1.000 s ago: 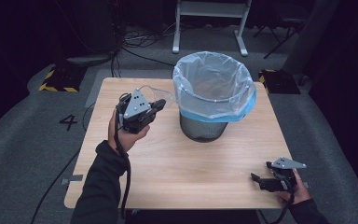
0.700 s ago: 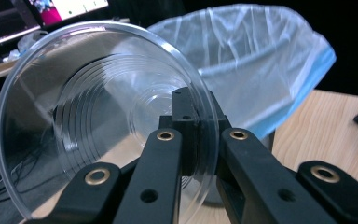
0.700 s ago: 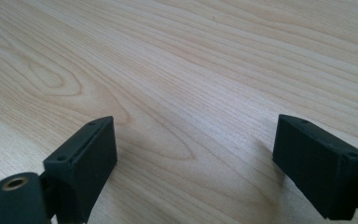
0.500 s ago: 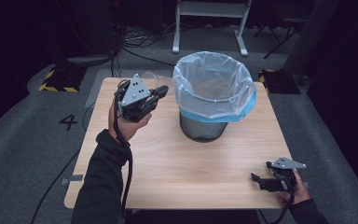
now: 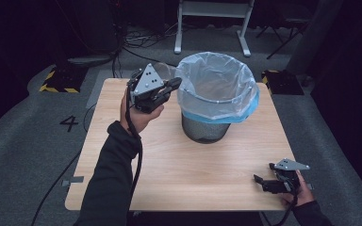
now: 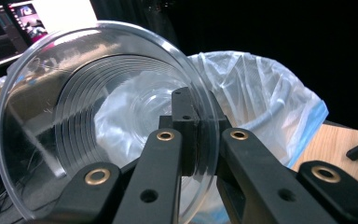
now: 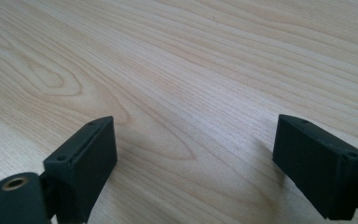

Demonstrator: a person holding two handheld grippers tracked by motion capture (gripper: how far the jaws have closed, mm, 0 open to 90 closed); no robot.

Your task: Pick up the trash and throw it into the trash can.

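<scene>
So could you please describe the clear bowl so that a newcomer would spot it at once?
Start at the lined wire bin on the wooden table. Just left of its rim, the left gripper pinches the edge of a clear plastic bowl. It is see-through, with stepped concentric rings.

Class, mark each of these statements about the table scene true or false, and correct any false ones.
1. The left gripper is shut on the rim of a clear plastic bowl. True.
2. The right gripper holds a cup. False: its jaws stand open over the bare wooden table.
3. The black mesh bin has a translucent plastic liner. True.
4. The bin lies on its side. False: it stands upright.
5. The bowl rests on the table. False: it is held in the air beside the bin.
</scene>
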